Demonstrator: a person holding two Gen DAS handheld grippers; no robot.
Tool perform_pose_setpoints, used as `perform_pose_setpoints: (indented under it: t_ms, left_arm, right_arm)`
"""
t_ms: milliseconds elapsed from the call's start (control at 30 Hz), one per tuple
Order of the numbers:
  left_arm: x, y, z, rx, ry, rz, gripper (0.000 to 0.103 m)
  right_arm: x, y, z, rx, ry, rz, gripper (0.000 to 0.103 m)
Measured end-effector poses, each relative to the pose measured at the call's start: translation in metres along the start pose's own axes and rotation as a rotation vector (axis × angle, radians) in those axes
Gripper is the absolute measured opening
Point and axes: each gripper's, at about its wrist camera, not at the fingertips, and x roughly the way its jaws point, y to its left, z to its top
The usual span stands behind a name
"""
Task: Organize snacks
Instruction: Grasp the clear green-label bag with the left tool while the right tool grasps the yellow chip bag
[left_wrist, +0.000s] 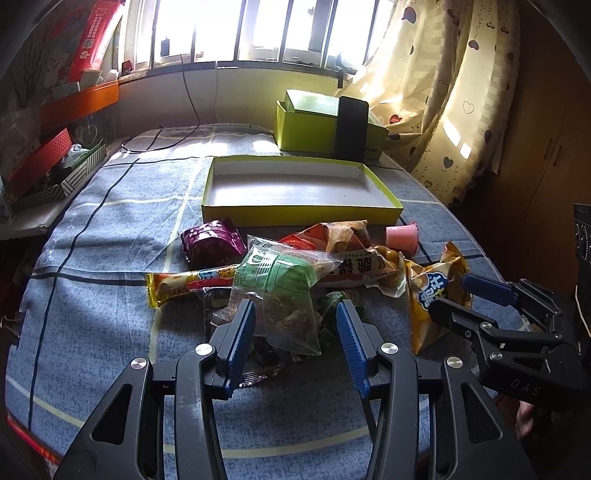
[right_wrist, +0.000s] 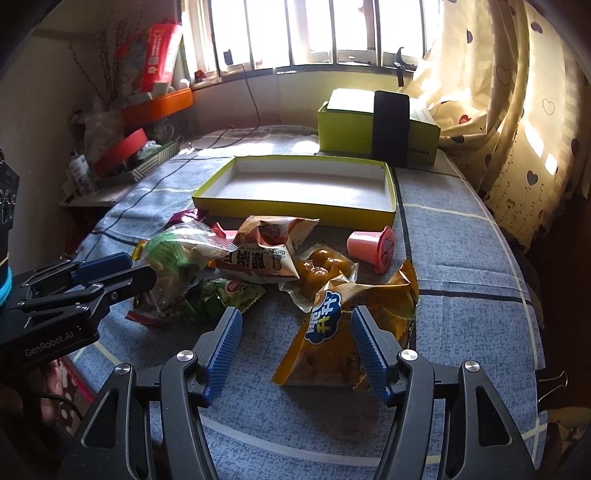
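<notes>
A pile of snack packets lies on the blue checked cloth before a shallow yellow-green tray (left_wrist: 301, 212), which also shows in the right wrist view (right_wrist: 295, 206). My left gripper (left_wrist: 295, 325) is open, its fingers either side of a clear packet with a green label (left_wrist: 280, 291). My right gripper (right_wrist: 295, 339) is open around the top of an orange chip bag (right_wrist: 332, 339); the bag also shows in the left wrist view (left_wrist: 428, 306). A purple packet (left_wrist: 212, 242), a long yellow stick packet (left_wrist: 184, 282), a pink jelly cup (right_wrist: 373, 249) and a brown packet (right_wrist: 269, 240) lie in the pile.
A taller yellow-green box (right_wrist: 351, 129) with a black phone-like slab (right_wrist: 389, 127) leaning on it stands behind the tray. A cable (left_wrist: 166, 146) crosses the far cloth. Cluttered boxes (left_wrist: 55, 166) sit at the left. A heart-print curtain (right_wrist: 517, 129) hangs at the right.
</notes>
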Motion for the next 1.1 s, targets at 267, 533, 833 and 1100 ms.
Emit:
perform_pose_setpoints:
  t_ms: [267, 533, 833, 1100]
  left_arm:
    - [-0.003, 0.006, 0.003, -0.006, -0.018, -0.018, 0.047]
    - [-0.002, 0.012, 0.010, -0.010, -0.037, -0.020, 0.058]
    - [0.015, 0.021, 0.020, 0.020, -0.023, -0.013, 0.061]
    - [0.036, 0.024, 0.021, 0.052, 0.012, -0.029, 0.062]
  right_arm:
    - [0.000, -0.012, -0.002, 0.046, -0.009, -0.011, 0.063]
    - [0.004, -0.027, -0.005, 0.104, -0.006, -0.030, 0.066]
    - [0.004, -0.042, -0.004, 0.161, -0.023, -0.052, 0.070]
    - [0.013, -0.050, -0.007, 0.191, 0.007, -0.042, 0.072]
